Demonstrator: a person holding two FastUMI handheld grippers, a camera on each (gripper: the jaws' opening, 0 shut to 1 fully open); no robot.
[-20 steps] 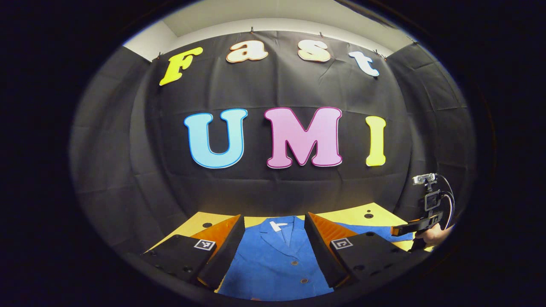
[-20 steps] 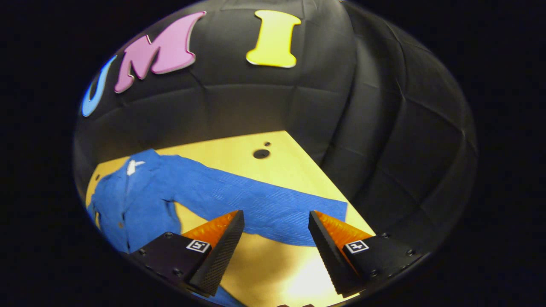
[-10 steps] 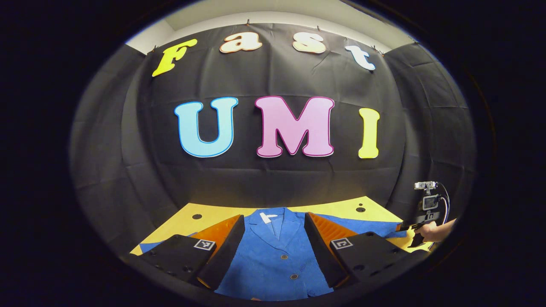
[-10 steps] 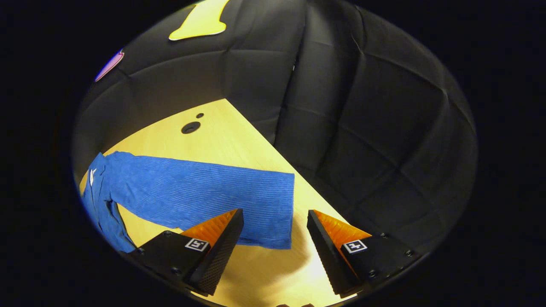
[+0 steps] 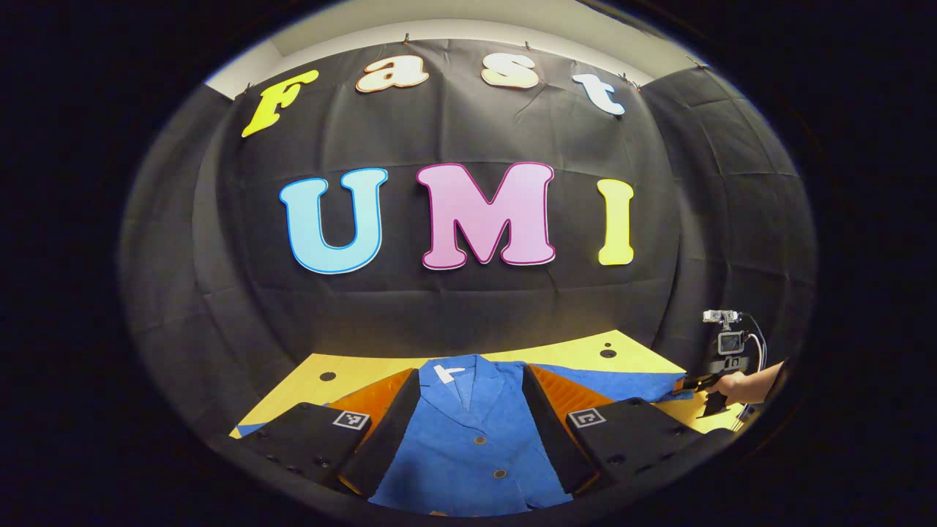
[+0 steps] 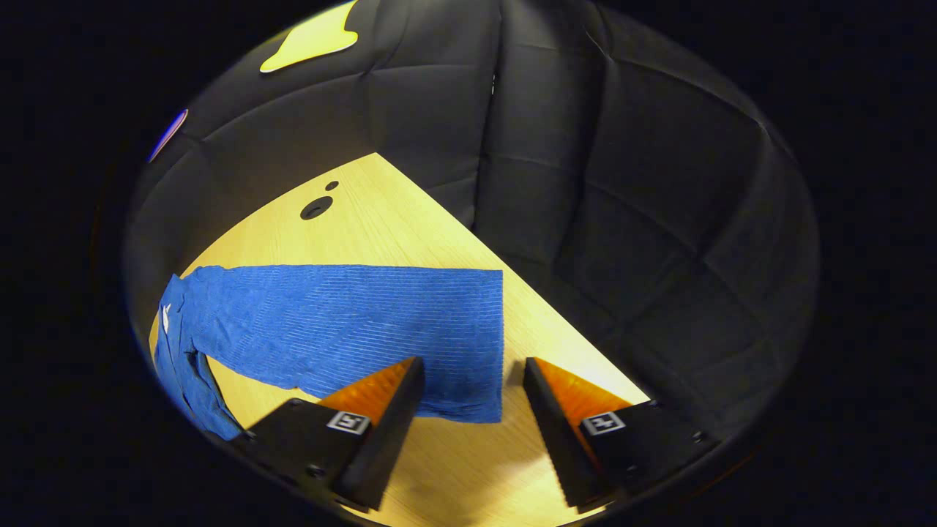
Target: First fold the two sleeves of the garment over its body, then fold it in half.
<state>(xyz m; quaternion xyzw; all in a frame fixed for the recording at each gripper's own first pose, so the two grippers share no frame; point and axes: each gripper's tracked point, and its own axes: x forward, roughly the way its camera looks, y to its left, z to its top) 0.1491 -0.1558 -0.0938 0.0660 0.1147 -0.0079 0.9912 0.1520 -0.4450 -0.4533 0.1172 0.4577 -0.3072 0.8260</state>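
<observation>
Blue ribbed-cloth buttoned jacket (image 5: pixel 468 439) lies flat on the yellow wooden table (image 6: pixel 381 212), both sleeves not yet folded.

The left gripper (image 5: pixel 468 424) hovers over the jacket's chest with its jaws spread wide and nothing between them. Further right, the right gripper (image 6: pixel 468 410) hangs just above the cuff end of the outstretched sleeve (image 6: pixel 344 322), jaws likewise wide apart and empty. The cuff lies near the table's edge; a shallow or off-centre pinch could likely catch one layer only, let the cloth slip, or drag the whole jacket askew during the fold.
</observation>
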